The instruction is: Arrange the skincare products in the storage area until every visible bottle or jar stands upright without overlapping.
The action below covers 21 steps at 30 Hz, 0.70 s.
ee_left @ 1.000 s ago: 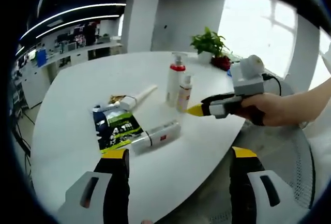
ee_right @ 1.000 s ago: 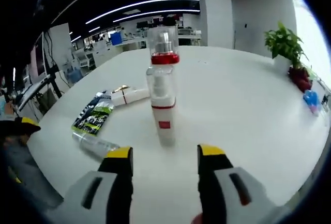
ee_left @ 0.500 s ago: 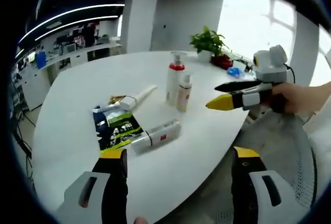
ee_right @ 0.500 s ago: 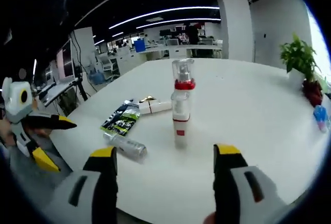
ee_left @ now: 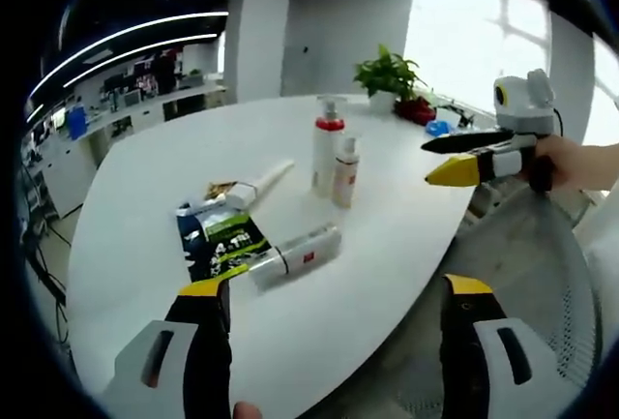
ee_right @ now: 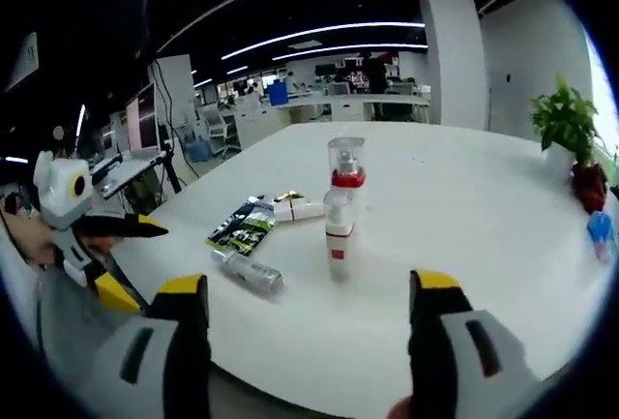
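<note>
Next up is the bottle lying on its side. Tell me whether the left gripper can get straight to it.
Probably yes. The left gripper is open, and the lying bottle sits just ahead of its jaws near the table edge, with nothing between; only the dark sachet lies alongside.

No legible text or labels.

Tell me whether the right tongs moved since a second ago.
Yes. In the left gripper view, the right tongs pulled back from the upright bottles, off past the table edge.
</note>
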### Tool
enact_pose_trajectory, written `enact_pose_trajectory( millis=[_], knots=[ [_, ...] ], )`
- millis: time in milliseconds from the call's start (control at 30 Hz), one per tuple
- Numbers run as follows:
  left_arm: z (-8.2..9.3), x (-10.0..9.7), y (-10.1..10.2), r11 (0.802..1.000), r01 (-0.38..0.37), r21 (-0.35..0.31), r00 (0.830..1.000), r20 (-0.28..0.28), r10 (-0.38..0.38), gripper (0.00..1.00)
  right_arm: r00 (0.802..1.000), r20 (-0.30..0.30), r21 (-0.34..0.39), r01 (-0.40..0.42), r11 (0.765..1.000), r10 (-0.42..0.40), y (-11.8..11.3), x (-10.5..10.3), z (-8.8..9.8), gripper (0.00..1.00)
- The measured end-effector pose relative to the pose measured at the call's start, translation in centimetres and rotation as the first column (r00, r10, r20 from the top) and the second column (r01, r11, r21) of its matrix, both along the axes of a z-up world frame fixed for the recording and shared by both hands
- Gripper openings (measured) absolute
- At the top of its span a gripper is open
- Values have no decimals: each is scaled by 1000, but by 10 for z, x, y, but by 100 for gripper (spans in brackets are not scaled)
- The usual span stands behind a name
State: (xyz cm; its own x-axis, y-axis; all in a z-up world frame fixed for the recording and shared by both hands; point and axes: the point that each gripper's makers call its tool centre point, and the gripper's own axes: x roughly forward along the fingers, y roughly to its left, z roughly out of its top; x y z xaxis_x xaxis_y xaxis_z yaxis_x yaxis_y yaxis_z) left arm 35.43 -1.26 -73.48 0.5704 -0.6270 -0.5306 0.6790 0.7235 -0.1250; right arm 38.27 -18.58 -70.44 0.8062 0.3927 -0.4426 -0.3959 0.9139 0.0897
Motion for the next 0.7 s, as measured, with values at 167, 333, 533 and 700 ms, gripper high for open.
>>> enact_pose_trajectory(
  millis=[167,333,533,700],
  knots=[
    [-1,1,2,1000,-15,4,1000,-1,15,89,999,16,-36,-52,998,52,8,-1,-5,91],
    [-1,2,4,999,-27,21,1000,11,27,89,997,31,-40,-75,996,76,11,-3,-3,94],
    [1,4,7,999,-42,16,999,19,42,93,998,44,35,-37,999,35,4,1,3,95],
    [2,5,7,999,-43,9,999,20,43,96,997,51,15,-53,998,52,8,0,3,94]
  ],
)
